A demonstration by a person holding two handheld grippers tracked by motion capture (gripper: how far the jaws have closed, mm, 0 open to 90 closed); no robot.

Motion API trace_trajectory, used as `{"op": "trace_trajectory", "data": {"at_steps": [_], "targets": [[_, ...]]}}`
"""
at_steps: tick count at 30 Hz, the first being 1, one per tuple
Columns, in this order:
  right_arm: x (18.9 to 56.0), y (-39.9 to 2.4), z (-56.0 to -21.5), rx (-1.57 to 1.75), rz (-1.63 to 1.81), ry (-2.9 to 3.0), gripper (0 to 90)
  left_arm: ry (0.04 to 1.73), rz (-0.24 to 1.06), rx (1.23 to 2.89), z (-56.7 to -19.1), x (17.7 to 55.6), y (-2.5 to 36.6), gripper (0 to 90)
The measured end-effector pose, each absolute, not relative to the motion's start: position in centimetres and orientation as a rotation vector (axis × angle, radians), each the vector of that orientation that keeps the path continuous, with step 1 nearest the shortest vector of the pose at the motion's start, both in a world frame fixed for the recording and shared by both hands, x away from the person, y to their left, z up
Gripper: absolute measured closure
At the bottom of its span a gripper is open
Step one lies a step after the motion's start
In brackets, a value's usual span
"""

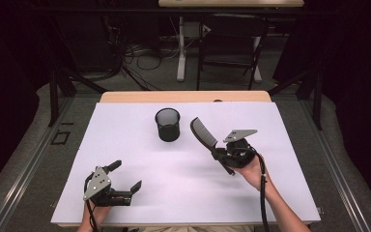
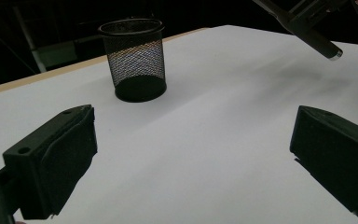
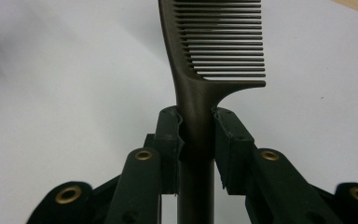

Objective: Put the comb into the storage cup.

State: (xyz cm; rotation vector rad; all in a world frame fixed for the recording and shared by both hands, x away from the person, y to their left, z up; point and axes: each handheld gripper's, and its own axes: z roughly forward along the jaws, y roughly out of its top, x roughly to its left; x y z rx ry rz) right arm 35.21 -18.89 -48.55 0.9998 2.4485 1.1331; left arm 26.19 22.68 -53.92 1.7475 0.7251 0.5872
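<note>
A dark comb (image 1: 204, 132) is held up off the white table, teeth end pointing up and left toward the black mesh cup (image 1: 167, 124). My right gripper (image 1: 218, 152) is shut on the comb's handle. In the right gripper view the pads (image 3: 170, 135) press both sides of the comb (image 3: 216, 42) handle just below the teeth. The comb's handle end (image 2: 324, 46) hangs above the table at the top right of the left gripper view. My left gripper (image 1: 125, 176) rests near the front left of the table, open, nothing between its fingers. The mesh cup (image 2: 134, 58) stands upright beyond it.
The white sheet (image 1: 140, 193) covers most of the table, with a bare wooden strip (image 1: 183, 96) along the far edge. Beyond the table stand a chair frame (image 1: 229, 53), a desk leg and loose cables on the floor.
</note>
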Motion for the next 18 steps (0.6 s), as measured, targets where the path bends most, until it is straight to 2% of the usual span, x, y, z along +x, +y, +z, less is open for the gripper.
{"op": "trace_trajectory", "data": {"at_steps": [18], "targets": [[35.53,-18.35,-48.33,0.922,1.237,2.341,72.5,0.717,0.583,1.747,-53.94,26.19,22.7,0.6]]}}
